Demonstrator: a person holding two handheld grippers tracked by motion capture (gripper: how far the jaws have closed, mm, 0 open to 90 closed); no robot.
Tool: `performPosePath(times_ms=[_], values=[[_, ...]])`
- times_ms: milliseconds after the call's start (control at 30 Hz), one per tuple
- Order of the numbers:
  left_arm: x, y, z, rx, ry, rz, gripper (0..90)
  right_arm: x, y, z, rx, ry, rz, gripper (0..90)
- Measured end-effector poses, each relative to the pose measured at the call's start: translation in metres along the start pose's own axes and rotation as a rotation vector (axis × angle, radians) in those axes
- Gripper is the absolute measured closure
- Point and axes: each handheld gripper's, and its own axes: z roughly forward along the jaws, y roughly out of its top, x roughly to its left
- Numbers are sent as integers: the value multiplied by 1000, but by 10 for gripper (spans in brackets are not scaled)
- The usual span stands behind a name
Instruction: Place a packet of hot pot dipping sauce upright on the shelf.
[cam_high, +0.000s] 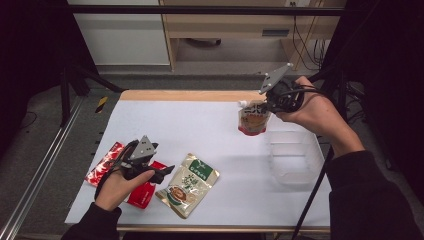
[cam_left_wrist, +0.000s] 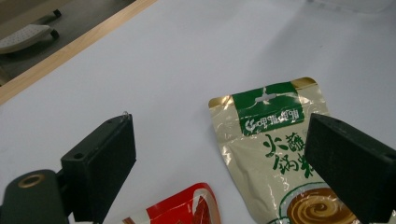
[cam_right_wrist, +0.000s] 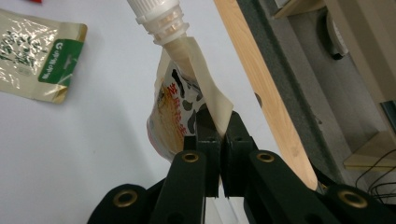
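Note:
A gold and green food pouch (cam_high: 188, 184) (cam_left_wrist: 275, 154) lies flat on the white table (cam_high: 200, 130), near its front. My left gripper (cam_high: 162, 173) (cam_left_wrist: 219, 163) hovers just left of it, open, its jaws wide apart with nothing between them. A red packet (cam_high: 142, 192) (cam_left_wrist: 187, 207) lies under that hand. At the back right my right gripper (cam_high: 260, 106) (cam_right_wrist: 219, 128) is shut on the top edge of a spouted drink pouch (cam_high: 253, 117) (cam_right_wrist: 180, 109) with a white cap (cam_right_wrist: 156, 14). The pouch hangs in the air above the table.
A clear plastic bin (cam_high: 295, 156) stands at the right side of the table, just below the hanging pouch. Another red packet (cam_high: 104, 164) lies at the left edge. The table's wooden far edge (cam_high: 190, 95) borders the floor beyond.

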Motion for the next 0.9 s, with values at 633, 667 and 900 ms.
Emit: performPosePath(times_ms=[633, 667, 900], values=[[3, -30, -4, -12, 25, -69, 83, -46, -65, 9, 42, -64, 59, 884], [3, -31, -4, -13, 27, -75, 83, -49, -68, 11, 44, -67, 60, 884], [9, -34, -5, -13, 35, -92, 84, -65, -93, 25, 62, -73, 93, 885]])
